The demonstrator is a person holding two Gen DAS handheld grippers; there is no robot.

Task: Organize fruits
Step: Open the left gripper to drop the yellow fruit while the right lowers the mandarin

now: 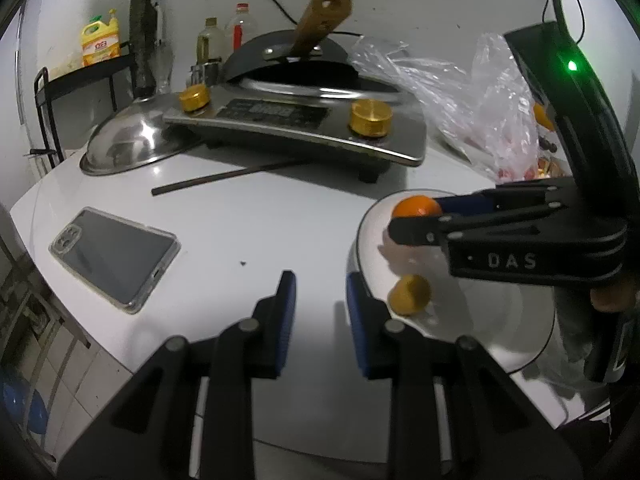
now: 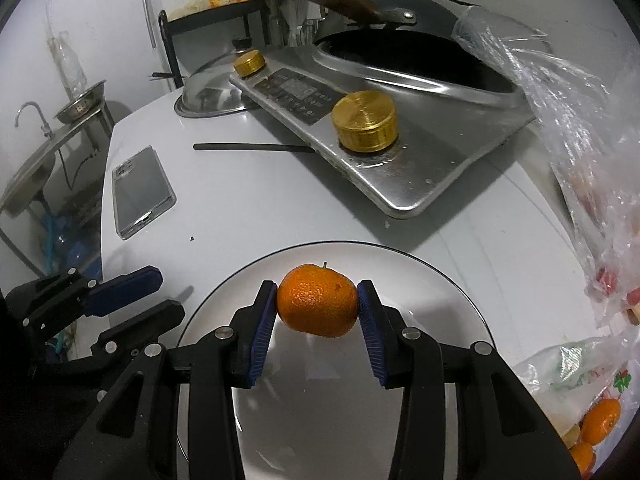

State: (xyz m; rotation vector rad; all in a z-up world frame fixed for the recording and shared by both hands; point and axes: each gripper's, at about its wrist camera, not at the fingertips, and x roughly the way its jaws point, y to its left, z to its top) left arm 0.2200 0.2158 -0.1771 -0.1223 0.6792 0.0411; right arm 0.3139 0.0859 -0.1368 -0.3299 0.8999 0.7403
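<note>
My right gripper [image 2: 317, 308] is shut on an orange mandarin [image 2: 317, 300] and holds it just above a white plate [image 2: 448, 296]. In the left wrist view the same gripper [image 1: 416, 216] holds the mandarin [image 1: 416, 206] over the plate [image 1: 368, 232], where a second small orange fruit [image 1: 410, 294] lies. My left gripper [image 1: 322, 300] is open and empty, low over the white counter just left of the plate; it also shows in the right wrist view [image 2: 156, 292]. More mandarins [image 2: 600, 420] sit in a plastic bag at the right.
A steel cooktop [image 1: 304, 124] with gold knobs and a black wok stands behind. A phone [image 1: 114, 256] lies at the left, a dark stick [image 1: 224, 178] in front of the cooktop, a steel lid [image 1: 128, 144] beside it. Crumpled plastic bags [image 1: 480, 108] lie at the right.
</note>
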